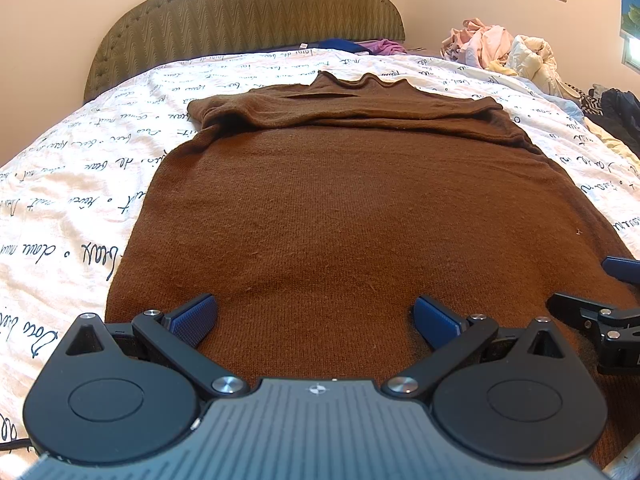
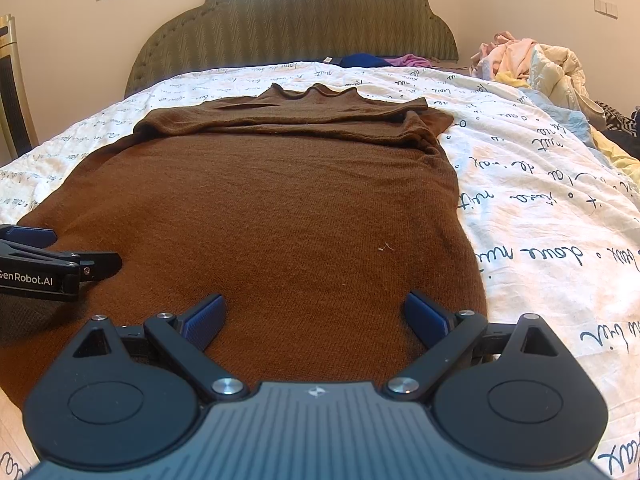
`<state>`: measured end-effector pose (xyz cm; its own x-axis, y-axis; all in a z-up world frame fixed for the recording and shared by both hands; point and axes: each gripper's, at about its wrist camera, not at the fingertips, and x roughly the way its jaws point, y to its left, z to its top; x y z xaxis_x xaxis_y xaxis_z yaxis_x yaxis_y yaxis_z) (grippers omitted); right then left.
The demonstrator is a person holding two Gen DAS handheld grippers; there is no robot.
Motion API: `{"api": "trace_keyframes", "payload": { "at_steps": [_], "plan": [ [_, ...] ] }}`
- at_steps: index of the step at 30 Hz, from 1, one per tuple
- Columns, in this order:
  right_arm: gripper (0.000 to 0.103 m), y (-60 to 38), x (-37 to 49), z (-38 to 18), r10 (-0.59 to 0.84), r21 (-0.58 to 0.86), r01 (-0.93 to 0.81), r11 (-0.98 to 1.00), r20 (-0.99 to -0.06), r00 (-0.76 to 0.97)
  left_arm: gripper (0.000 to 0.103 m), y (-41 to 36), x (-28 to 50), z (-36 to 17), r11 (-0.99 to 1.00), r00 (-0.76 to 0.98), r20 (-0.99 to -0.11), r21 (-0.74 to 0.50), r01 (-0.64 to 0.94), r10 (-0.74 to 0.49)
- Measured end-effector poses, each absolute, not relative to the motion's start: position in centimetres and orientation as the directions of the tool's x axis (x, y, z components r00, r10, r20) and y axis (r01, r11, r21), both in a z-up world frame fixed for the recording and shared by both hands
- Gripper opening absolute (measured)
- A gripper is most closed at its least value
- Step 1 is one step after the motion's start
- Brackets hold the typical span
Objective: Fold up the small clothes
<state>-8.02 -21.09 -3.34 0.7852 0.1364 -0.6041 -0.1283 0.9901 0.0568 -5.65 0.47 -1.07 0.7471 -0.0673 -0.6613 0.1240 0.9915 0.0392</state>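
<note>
A brown knitted sweater (image 1: 332,200) lies flat on the bed, hem toward me and collar toward the headboard, with both sleeves folded across the chest. The same sweater (image 2: 280,208) fills the right wrist view. My left gripper (image 1: 316,318) hovers open over the hem's left part, its blue pads (image 1: 196,316) wide apart with nothing between them. My right gripper (image 2: 316,314) is open above the hem's right part, near the sweater's right edge. Each gripper shows at the edge of the other's view: the right gripper (image 1: 608,304), the left gripper (image 2: 52,264).
A white bedspread (image 1: 80,184) with black script covers the bed. A green padded headboard (image 1: 248,12) stands at the far end. A heap of pale clothes (image 1: 504,50) and dark garments (image 1: 616,108) lie at the far right. Blue and purple items (image 2: 380,60) rest by the headboard.
</note>
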Motion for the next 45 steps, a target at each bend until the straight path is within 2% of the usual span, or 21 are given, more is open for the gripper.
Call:
{"api": "trace_keyframes", "payload": {
  "at_steps": [20,26,36,38,40,42,45],
  "plan": [
    [0.098,-21.1,-8.0,-3.2,0.139,0.055,-0.133,0.990,-0.608,0.782,0.103,0.3,-6.1,-0.8,0.991,0.742,-0.667,0.049,0.125,-0.060],
    [0.098,-21.1,-9.8,-2.7,0.164,0.026,-0.193,0.981,-0.644,0.747,0.103,1.3,-8.7,-0.4,0.985,0.715,-0.692,0.038,0.168,-0.095],
    [0.099,-22.3,-13.6,-2.3,0.220,0.034,-0.263,0.964,-0.655,0.723,0.103,2.9,-13.4,0.9,0.984,0.728,-0.676,0.023,0.176,-0.114],
    [0.099,-23.0,-13.7,-1.0,0.243,0.059,-0.272,0.960,-0.655,0.715,0.102,4.1,-13.8,1.8,0.989,0.750,-0.653,0.006,0.147,-0.107],
    [0.099,-24.7,-14.1,0.2,0.272,0.118,-0.254,0.960,-0.611,0.743,0.102,5.7,-13.8,2.3,0.992,0.757,-0.643,-0.037,0.120,-0.116],
    [0.099,-26.8,-13.8,0.8,0.299,0.196,-0.226,0.954,-0.603,0.740,0.102,7.1,-12.7,2.3,0.993,0.732,-0.671,-0.083,0.087,-0.120],
    [0.099,-29.4,-12.3,0.3,0.343,0.324,-0.161,0.932,-0.648,0.680,0.101,8.8,-10.9,1.7,0.981,0.672,-0.723,-0.193,0.030,-0.163]
  ]
}}
